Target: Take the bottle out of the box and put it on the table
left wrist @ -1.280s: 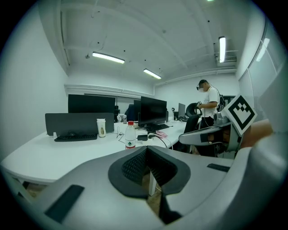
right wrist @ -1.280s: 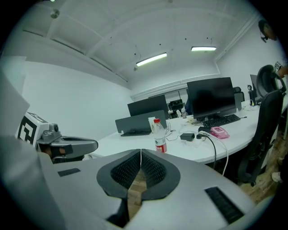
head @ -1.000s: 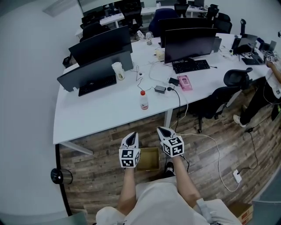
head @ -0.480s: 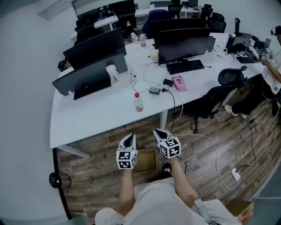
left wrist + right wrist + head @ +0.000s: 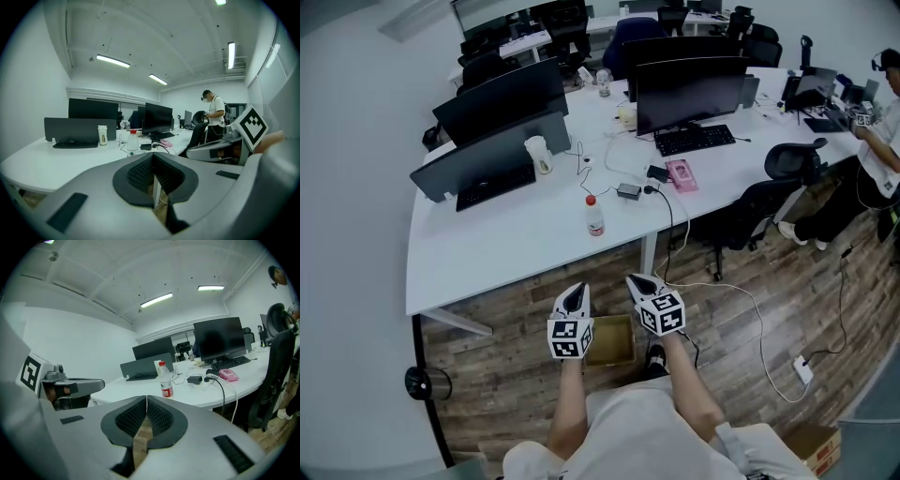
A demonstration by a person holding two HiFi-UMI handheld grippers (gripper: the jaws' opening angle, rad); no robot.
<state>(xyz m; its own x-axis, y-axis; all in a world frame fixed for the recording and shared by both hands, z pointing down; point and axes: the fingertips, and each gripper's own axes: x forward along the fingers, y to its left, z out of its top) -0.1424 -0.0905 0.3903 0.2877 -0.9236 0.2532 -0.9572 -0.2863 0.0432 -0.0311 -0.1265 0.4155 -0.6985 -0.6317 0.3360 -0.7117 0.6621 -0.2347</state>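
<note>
A clear bottle (image 5: 594,217) with a red cap and a red label stands upright on the white table (image 5: 506,248), near its front edge. It also shows as the bottle (image 5: 132,142) in the left gripper view and the bottle (image 5: 165,379) in the right gripper view. The open cardboard box (image 5: 614,340) sits on the wooden floor below my hands and looks empty. My left gripper (image 5: 575,296) and right gripper (image 5: 643,283) hover side by side above the box, both shut with nothing between the jaws.
Black monitors (image 5: 689,91), keyboards (image 5: 697,140), a paper cup (image 5: 534,154), a pink object (image 5: 682,174) and cables lie on the table. A black office chair (image 5: 792,169) stands at the right, where a person (image 5: 879,155) works. A small box (image 5: 816,450) sits at bottom right.
The head view has shifted slightly, so the table and bottle sit a little further left and higher. Both grippers stay shut above the box.
</note>
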